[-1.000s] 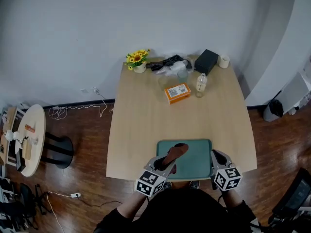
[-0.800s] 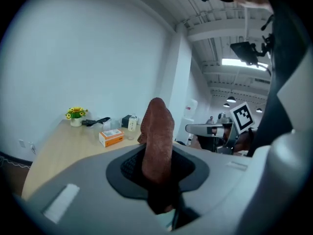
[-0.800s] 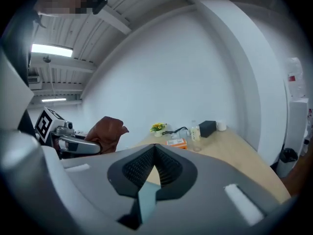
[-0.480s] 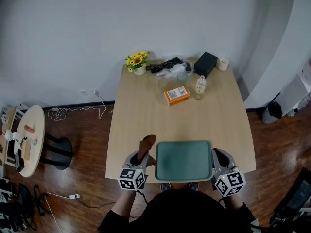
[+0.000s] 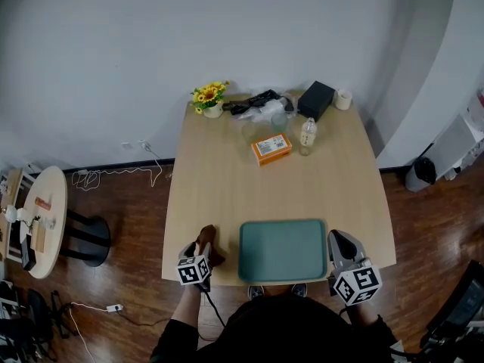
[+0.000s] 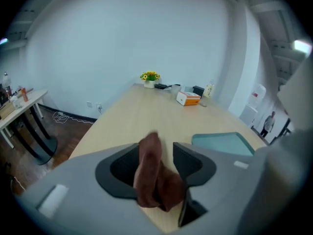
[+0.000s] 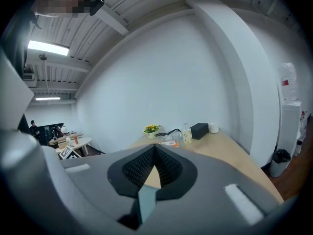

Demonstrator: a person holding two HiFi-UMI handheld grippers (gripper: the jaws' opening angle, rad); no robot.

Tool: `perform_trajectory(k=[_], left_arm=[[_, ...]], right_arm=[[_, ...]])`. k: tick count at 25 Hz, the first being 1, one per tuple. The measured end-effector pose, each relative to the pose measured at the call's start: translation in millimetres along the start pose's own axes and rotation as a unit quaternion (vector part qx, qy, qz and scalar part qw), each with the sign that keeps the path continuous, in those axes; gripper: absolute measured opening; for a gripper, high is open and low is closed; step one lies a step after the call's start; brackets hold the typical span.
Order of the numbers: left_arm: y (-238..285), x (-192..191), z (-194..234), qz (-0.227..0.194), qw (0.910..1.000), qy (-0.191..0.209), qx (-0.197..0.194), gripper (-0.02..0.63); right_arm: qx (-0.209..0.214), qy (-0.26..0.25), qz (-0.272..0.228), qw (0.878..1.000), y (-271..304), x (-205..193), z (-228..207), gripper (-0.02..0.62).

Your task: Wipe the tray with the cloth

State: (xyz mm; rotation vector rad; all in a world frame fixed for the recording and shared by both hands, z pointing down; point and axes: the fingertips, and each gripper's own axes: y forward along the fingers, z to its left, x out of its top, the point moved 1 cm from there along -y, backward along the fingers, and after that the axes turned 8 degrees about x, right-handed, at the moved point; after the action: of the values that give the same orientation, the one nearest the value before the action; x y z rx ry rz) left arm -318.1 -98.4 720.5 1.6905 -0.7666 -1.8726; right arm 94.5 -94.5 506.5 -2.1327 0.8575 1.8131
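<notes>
Cloth (image 6: pixel 152 173) hung loose between the left gripper's (image 6: pixel 156 150) jaws, which had just been opening, at nine o'clock of the tray (image 5: pixel 283 249). It could slide off the table (image 5: pixel 227 187) edge, while the right gripper (image 7: pixel 154 151) was clamped on the tray's rim.

The grey left gripper (image 5: pixel 204 246) and grey right gripper (image 5: pixel 338 238), black-padded inside, are each topped by a white cube (image 5: pixel 193 270) of black square markers, and black sleeves (image 5: pixel 178 337) are worn.

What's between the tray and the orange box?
Nothing. Between the tray and the orange box the table is bare wood. The head view shows the whole stretch.
</notes>
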Motion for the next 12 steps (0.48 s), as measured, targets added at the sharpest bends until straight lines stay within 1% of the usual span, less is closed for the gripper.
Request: perform_trajectory(k=[2, 4, 5, 7, 9, 10, 12], left_arm=[[-17.9, 23.7, -7.5, -0.034, 0.9994, -0.003, 0.005, 0.232], [-49.9, 62.4, -29.4, -0.094, 0.9955, 0.005, -0.014, 0.233], [-68.9, 82.8, -46.8, -0.125, 0.9915, 0.008, -0.036, 0.231], [-105.5, 114.5, -93.6, -0.171, 0.9798, 0.016, -0.102, 0.210], [-135.4, 129.1, -144.9, -0.192, 0.9655, 0.038, -0.173, 0.171], [-147.0, 131.0, -167.3, -0.197, 0.9585, 0.053, -0.200, 0.164], [-161.2, 127.1, -201.2, -0.199, 0.9479, 0.081, -0.235, 0.164]], right_arm=[[0.002, 0.001, 0.001, 1.000, 0.0, 1.6, 0.5, 0.002], [0.003, 0.003, 0.001, 1.000, -0.3, 0.7, 0.3, 0.002], [0.004, 0.005, 0.001, 1.000, 0.0, -0.5, 0.4, 0.002], [0.007, 0.009, 0.002, 1.000, 1.4, -1.7, 2.6, 0.002], [0.009, 0.014, 0.003, 1.000, 3.6, -1.6, 6.6, 0.002], [0.011, 0.017, 0.002, 1.000, 4.8, -1.5, 8.7, 0.002], [0.019, 0.019, -0.003, 1.000, 6.8, -1.4, 12.6, 0.002]])
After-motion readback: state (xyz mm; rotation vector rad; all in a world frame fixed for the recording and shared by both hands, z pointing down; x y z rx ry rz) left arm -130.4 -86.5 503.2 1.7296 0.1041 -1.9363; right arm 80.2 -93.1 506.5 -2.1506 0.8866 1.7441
